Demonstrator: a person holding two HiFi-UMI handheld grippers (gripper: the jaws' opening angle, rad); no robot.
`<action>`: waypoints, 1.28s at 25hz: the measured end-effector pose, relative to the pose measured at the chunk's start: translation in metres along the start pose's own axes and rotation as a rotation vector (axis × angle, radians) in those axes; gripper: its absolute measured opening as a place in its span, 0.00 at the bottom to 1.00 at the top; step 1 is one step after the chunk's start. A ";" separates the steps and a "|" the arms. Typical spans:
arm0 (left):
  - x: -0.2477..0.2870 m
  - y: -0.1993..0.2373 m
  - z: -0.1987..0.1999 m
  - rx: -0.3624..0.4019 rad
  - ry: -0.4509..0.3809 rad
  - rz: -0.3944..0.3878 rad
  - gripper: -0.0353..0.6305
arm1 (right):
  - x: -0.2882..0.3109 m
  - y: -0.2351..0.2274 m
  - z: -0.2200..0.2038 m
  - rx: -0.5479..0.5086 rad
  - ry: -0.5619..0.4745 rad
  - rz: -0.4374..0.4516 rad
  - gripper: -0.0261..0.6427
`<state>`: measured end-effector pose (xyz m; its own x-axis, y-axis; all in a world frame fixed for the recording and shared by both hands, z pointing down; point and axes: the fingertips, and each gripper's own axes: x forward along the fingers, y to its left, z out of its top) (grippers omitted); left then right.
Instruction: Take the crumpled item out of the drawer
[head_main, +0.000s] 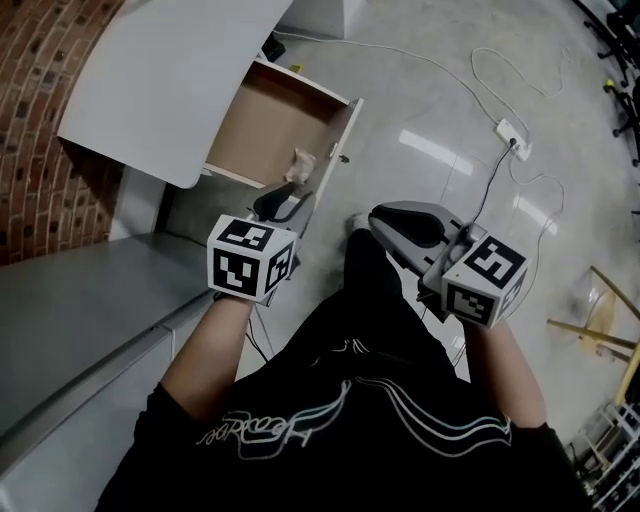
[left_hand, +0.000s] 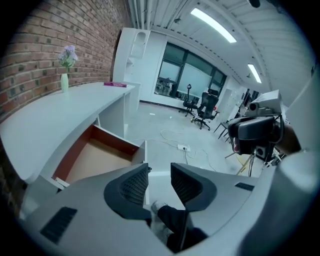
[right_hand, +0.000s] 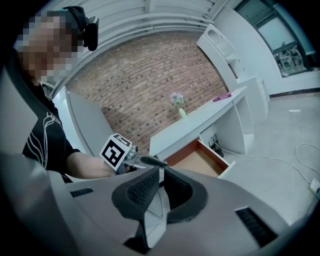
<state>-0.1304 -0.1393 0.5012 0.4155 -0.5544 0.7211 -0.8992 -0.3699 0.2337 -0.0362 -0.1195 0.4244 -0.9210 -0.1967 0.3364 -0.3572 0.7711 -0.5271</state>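
Observation:
The drawer (head_main: 262, 120) stands pulled out under the white counter, its brown floor mostly bare. A small pale crumpled item (head_main: 301, 165) lies inside, near the drawer's front right corner. My left gripper (head_main: 285, 202) hovers just short of the drawer front, a little nearer than the item. In the left gripper view its jaws (left_hand: 159, 176) are open with nothing between them, and the drawer (left_hand: 97, 157) lies ahead to the left; the crumpled item does not show there. My right gripper (head_main: 378, 218) hangs over the floor to the right, its jaws (right_hand: 161, 181) drawn together and empty.
A curved white counter (head_main: 160, 70) overhangs the drawer, with a brick wall (head_main: 40, 130) to the left. A grey cabinet top (head_main: 80, 310) lies at lower left. A power strip with cables (head_main: 512, 135) sits on the floor. A vase (left_hand: 65, 80) stands on the counter.

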 end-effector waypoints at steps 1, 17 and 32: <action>0.011 0.006 0.000 -0.008 0.027 0.001 0.27 | 0.004 -0.010 0.000 0.020 0.006 0.010 0.12; 0.166 0.112 -0.022 -0.118 0.341 0.048 0.45 | 0.067 -0.142 0.019 0.206 0.110 0.109 0.12; 0.243 0.160 -0.092 -0.052 0.626 0.062 0.45 | 0.100 -0.198 0.004 0.195 0.167 0.169 0.12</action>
<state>-0.1861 -0.2653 0.7740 0.2176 -0.0264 0.9757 -0.9311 -0.3055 0.1994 -0.0585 -0.2944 0.5589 -0.9375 0.0394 0.3458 -0.2386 0.6507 -0.7209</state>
